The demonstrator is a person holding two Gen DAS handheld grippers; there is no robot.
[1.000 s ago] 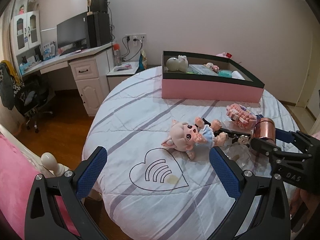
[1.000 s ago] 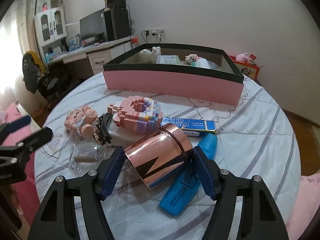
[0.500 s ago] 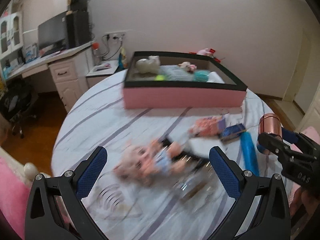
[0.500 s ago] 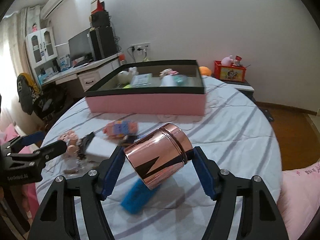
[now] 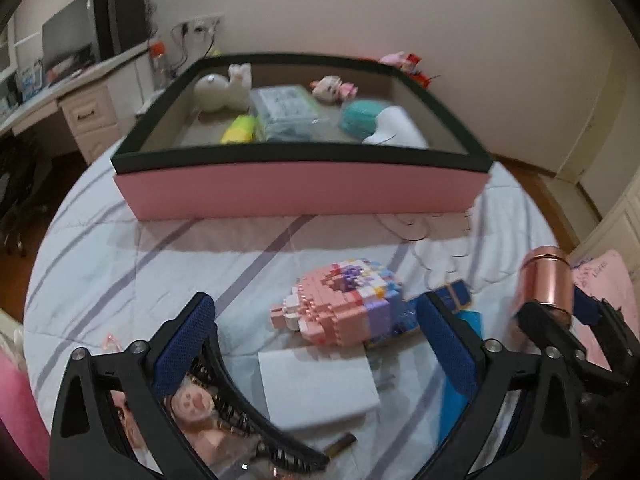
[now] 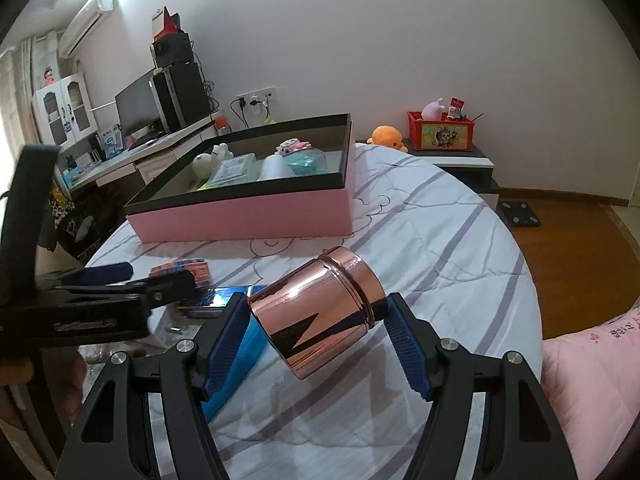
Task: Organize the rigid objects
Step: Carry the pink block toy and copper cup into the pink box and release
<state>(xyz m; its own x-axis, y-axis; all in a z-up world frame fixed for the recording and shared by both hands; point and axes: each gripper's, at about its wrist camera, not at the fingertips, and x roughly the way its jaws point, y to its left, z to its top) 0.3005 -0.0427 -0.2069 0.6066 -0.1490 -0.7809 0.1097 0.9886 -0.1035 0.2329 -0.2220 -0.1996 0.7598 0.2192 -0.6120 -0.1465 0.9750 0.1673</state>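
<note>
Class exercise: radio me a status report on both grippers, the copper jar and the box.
Right gripper shut on copper jar, lifted off the bed. Left gripper open, jaws just closing, over block toy. Pink box ahead, path clear.

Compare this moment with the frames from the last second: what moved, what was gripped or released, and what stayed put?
The left gripper swung from over the doll toward the pink block figure; its jaws have just been closing a little and press on nothing. The right gripper lifted the copper canister off the bedspread and turned toward the pink box. Unchanged: its grip on the canister, and the box's contents.
</note>
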